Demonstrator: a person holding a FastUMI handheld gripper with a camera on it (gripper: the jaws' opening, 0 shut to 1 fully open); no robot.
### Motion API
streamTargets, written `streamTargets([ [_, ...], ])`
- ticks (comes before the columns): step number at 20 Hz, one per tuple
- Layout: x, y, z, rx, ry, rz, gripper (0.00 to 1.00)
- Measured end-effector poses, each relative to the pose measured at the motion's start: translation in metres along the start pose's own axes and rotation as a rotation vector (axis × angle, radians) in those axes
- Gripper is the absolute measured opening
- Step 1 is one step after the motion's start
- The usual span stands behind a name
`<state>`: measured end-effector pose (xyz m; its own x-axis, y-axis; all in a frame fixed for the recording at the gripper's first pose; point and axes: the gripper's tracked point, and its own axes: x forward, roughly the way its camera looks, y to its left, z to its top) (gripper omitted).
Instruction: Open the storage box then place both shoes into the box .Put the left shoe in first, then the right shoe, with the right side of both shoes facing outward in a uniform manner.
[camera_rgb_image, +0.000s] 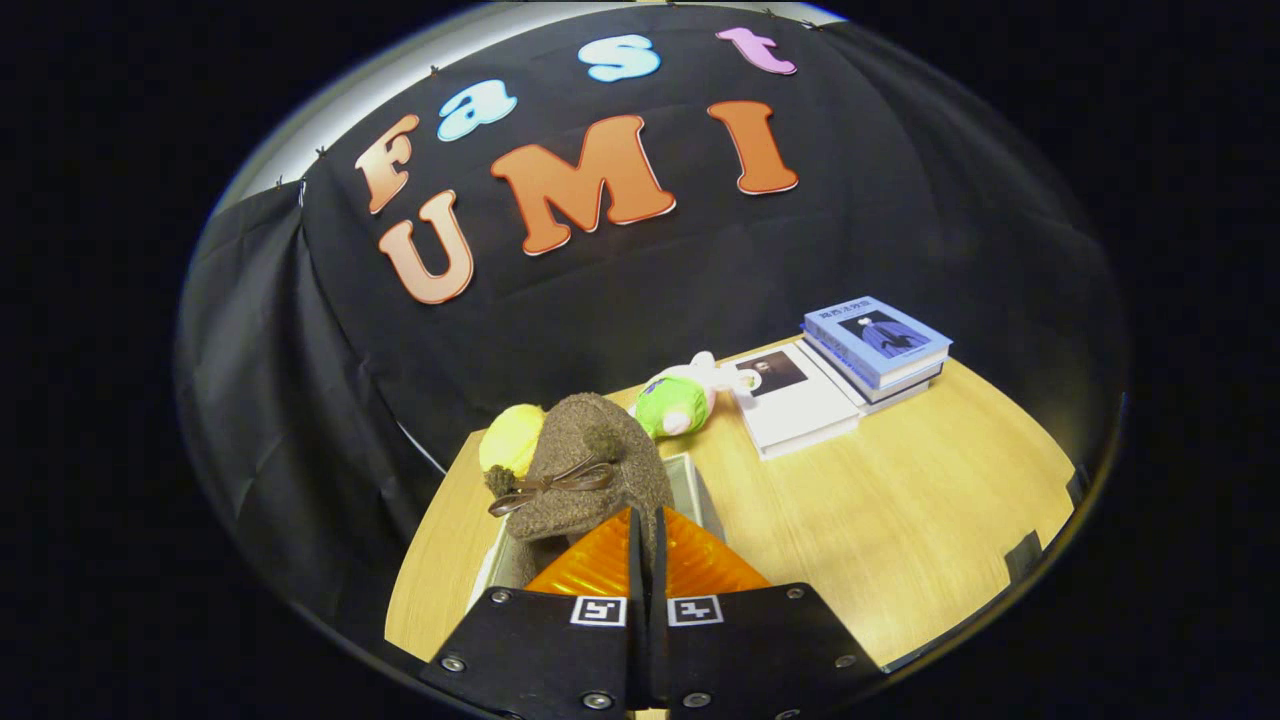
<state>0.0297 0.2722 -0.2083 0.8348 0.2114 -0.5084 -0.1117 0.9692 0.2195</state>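
Fingers (648, 535) nearly closed, pinching brown shoe (590, 470), above storage box (700, 485)

staged recording booth: black cloth wall (640, 290), wooden table (900, 510) with stacked books (878, 348), plush toys (680, 400).

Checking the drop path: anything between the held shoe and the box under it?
Nothing visible. The gripper is shut on the brown shoe, which hangs right over the open storage box. The plush toys and books lie beyond the box.
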Motion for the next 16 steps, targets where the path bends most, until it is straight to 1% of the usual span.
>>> streamTargets([
  [5,0.023,0.000,-0.033,-0.040,0.052,-0.047,0.03],
  [7,0.026,0.000,-0.042,-0.033,0.061,-0.049,0.03],
  [8,0.026,0.001,-0.042,-0.029,0.055,-0.038,0.09],
  [10,0.023,-0.003,-0.033,-0.049,0.017,-0.056,0.11],
  [11,0.021,-0.003,-0.030,-0.061,0.001,-0.053,0.15],
  [14,0.004,-0.010,-0.012,-0.119,-0.035,-0.062,0.78],
  [16,-0.004,-0.015,0.006,-0.153,-0.077,-0.069,0.98],
])
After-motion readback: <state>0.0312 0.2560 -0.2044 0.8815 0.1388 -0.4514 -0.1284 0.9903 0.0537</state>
